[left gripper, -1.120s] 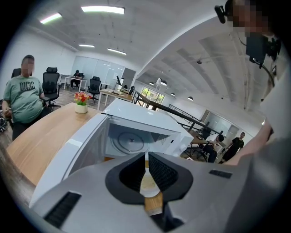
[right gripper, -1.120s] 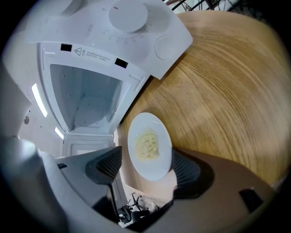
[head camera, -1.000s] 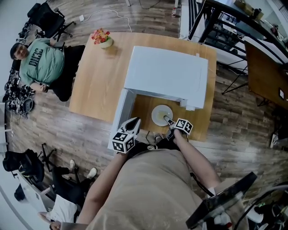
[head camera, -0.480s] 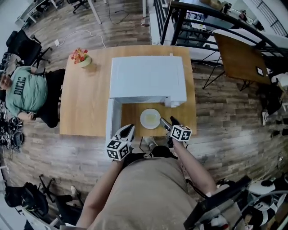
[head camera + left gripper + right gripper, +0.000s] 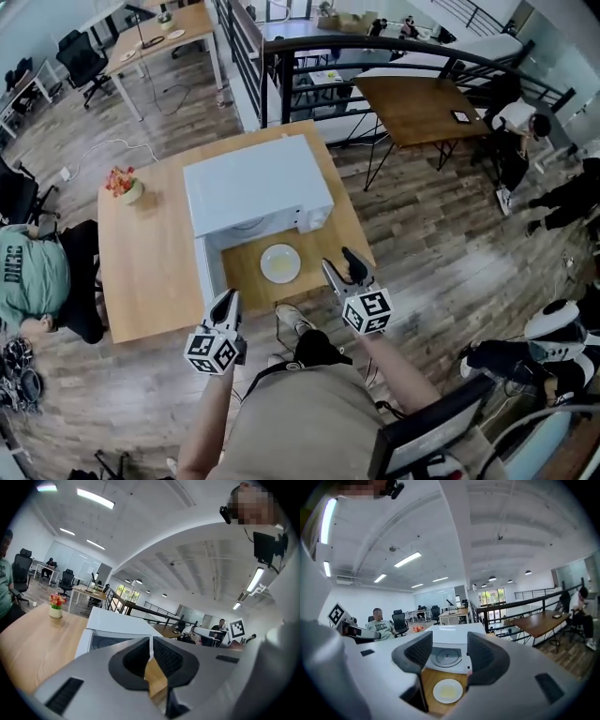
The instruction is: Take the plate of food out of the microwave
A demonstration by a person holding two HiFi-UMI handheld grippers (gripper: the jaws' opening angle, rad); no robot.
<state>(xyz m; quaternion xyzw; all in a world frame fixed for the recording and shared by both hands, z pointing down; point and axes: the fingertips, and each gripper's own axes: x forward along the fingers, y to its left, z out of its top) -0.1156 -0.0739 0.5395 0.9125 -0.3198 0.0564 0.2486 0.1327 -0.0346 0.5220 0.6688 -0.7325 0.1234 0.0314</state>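
Plate: the plate [image 5: 280, 263] lies on the table [image 5: 141, 272] just in front of the microwave [image 5: 258, 183], outside its mouth.
Reason for placing: judged as set down at the nearest bare spot in front of the microwave. The removal looks complete.
Microwave: its door [image 5: 206, 267] stands open at the microwave's left side. The right gripper view shows the turntable inside bare.
Plate attitude: flat on the table, face up, with a pale patch of food at its centre.
Plate axis: it is round, so it has no long axis and no heading. Its rim sits level.
Left gripper: the left gripper [image 5: 228, 302] is held in front of the microwave's door, apart from the plate. Its fingers are pressed together with nothing between them.
Right gripper: the right gripper [image 5: 340, 267] is held in front of the microwave's right corner, beside the plate and clear of it. Its fingers stand apart and have just been closing, with nothing in the gap.
Reason for hold: both tools are empty and off the plate, which fits a finished release.
Risk: slight, since the plate lies well in from the table edge.
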